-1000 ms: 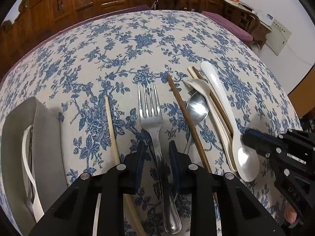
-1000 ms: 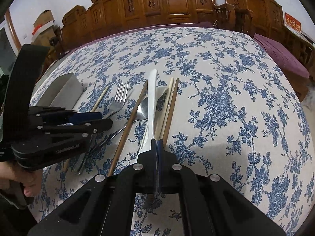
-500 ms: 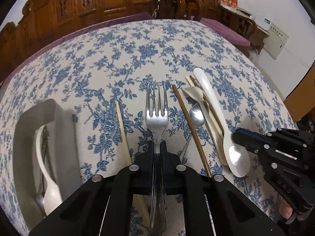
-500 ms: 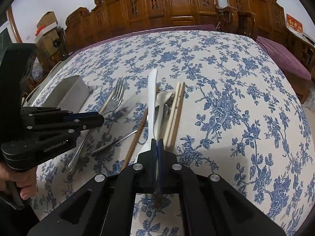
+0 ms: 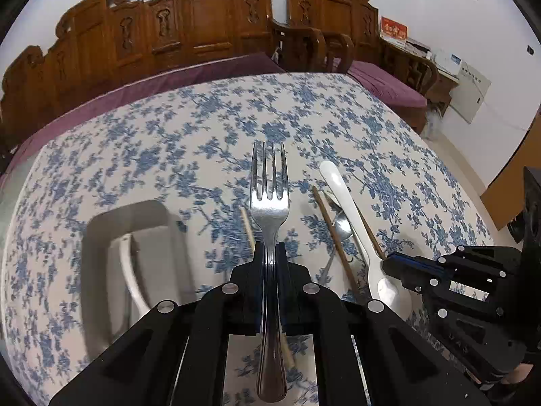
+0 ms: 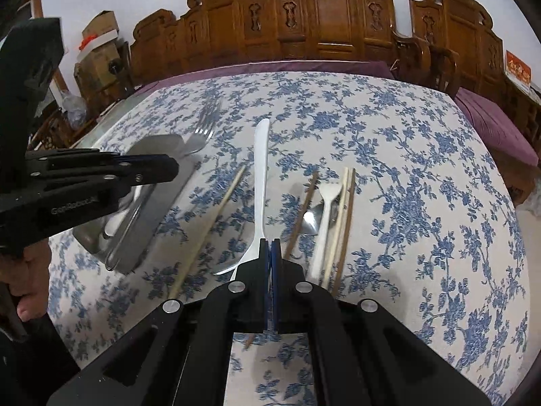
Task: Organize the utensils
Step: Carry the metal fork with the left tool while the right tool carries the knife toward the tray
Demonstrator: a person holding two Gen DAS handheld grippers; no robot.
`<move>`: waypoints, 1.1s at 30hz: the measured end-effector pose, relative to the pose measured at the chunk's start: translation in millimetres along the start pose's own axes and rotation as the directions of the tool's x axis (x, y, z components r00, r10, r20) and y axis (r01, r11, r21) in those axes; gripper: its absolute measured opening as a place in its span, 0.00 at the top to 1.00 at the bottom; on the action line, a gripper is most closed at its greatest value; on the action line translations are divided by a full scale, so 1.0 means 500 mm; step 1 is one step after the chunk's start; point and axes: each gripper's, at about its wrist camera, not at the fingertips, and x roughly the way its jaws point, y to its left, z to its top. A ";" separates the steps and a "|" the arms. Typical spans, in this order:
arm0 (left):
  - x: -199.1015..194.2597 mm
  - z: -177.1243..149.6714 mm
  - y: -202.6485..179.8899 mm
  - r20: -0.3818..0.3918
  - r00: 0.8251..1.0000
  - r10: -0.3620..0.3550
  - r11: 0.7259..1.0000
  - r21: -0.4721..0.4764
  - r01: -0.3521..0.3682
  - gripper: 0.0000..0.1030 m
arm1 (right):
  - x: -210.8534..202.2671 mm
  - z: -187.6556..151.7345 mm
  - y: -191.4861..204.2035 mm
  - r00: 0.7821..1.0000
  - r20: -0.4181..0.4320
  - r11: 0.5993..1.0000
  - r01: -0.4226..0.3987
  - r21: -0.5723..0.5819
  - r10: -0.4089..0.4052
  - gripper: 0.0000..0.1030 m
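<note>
My left gripper (image 5: 269, 248) is shut on a metal fork (image 5: 269, 199) and holds it lifted above the table, tines pointing away. It also shows in the right wrist view (image 6: 203, 132), beside the grey tray (image 6: 159, 182). My right gripper (image 6: 269, 245) is shut on the bowl end of a white spoon (image 6: 260, 182), raised off the cloth. The grey tray (image 5: 98, 237) holds a white spoon (image 5: 130, 270). On the table lie a metal spoon (image 6: 312, 218), a small white spoon (image 6: 324, 223), brown and pale chopsticks (image 6: 346, 220) and a lone pale chopstick (image 6: 209, 226).
The table has a blue floral cloth (image 5: 203, 142). Carved wooden chairs (image 6: 321, 17) stand along the far edge. A purple cushioned bench (image 5: 389, 81) and a white wall unit (image 5: 470, 91) are at the right. Boxes (image 6: 98, 37) stand at the far left.
My left gripper closed on the fork and lifted it off the table toward the tray. My right gripper raised the white spoon clear of the other utensils.
</note>
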 end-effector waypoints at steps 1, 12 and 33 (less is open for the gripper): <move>-0.008 -0.001 0.007 0.005 1.000 0.004 1.000 -0.001 -0.004 0.94 | -0.001 0.002 0.007 1.000 0.001 1.000 0.000 -0.004 0.000 0.98; -0.061 -0.014 0.086 0.028 0.998 0.055 0.998 -0.031 -0.054 0.94 | -0.005 0.034 0.101 0.999 0.015 0.997 -0.033 -0.065 0.034 0.98; -0.003 -0.063 0.245 -0.035 0.993 0.117 0.984 -0.130 -0.120 0.94 | 0.021 0.056 0.179 0.998 -0.004 0.993 -0.061 -0.106 0.061 0.98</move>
